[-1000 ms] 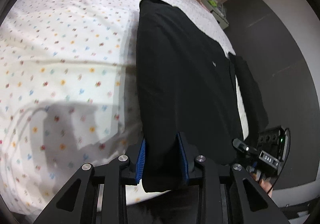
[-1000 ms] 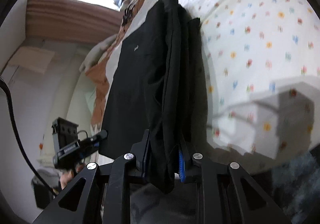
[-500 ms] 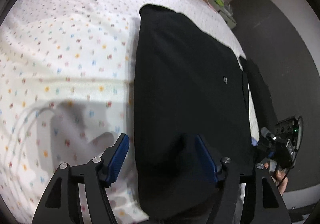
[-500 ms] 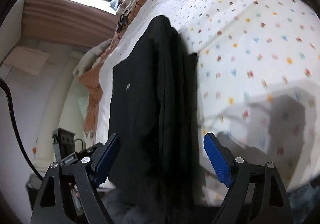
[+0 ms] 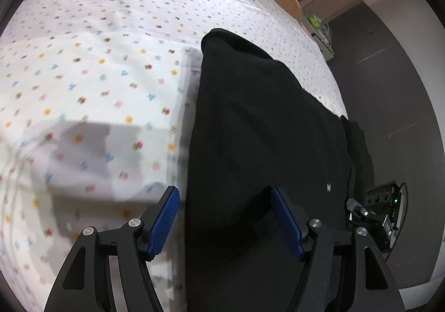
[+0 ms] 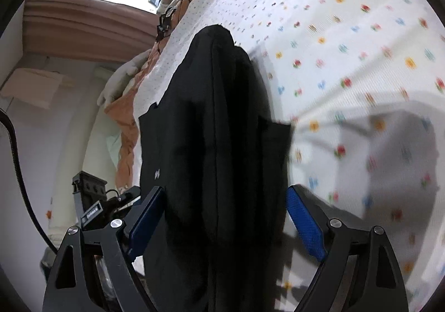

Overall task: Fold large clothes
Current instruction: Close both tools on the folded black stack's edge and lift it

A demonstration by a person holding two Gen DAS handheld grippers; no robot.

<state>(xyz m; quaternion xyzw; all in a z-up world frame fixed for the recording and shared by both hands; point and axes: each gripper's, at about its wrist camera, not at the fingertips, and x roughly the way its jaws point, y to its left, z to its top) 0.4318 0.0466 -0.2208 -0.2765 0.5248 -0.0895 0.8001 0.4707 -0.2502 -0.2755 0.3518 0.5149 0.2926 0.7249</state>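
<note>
We see the folded black cloth garment (image 5: 250, 145) lying on the flower-dotted white bedsheet (image 5: 97, 75); our left tongs (image 5: 225, 217) and right tongs (image 6: 225, 217), just opened, grip nothing.

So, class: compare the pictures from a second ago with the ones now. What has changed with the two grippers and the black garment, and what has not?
Both grippers let go: the left gripper and right gripper, earlier clamped on the black garment, have just been opening and drawing back; the cloth lies between their pads, unpressed. The garment remains folded on the dotted bedsheet.
</note>
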